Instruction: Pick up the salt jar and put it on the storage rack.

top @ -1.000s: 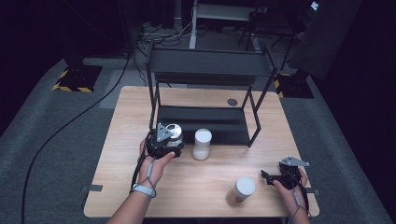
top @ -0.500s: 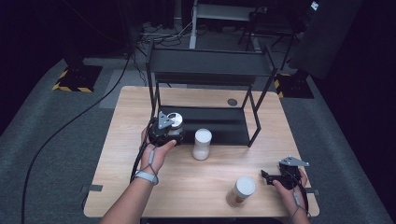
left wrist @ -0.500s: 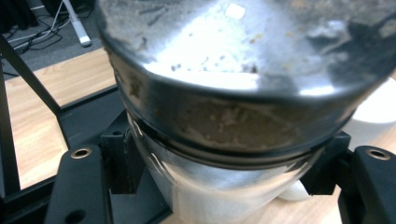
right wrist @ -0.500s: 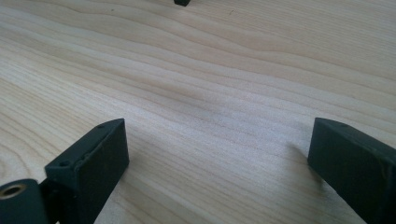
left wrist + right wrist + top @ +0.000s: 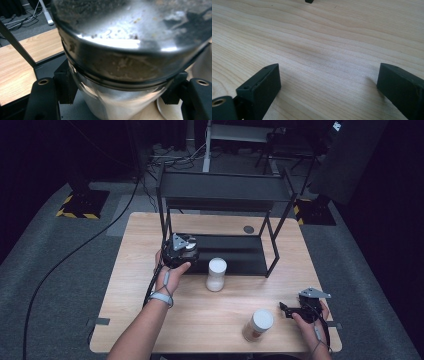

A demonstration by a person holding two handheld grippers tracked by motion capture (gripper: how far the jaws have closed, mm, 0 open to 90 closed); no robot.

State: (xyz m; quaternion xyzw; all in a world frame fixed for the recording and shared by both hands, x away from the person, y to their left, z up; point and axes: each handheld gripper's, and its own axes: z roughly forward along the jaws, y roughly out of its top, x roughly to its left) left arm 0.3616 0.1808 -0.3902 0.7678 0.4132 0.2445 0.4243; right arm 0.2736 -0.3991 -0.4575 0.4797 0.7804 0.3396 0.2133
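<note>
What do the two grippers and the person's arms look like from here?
Both grippers are black with two blocky black jaws. The left gripper and right gripper each carry a grey three-cornered plate on top and trail a black cable. Each wrist wears a light grey strap; the forearms have no sleeves.

Left gripper (image 5: 181,251) jaws clamped, arm extended; right gripper (image 5: 292,311) jaws apart, low.
</note>
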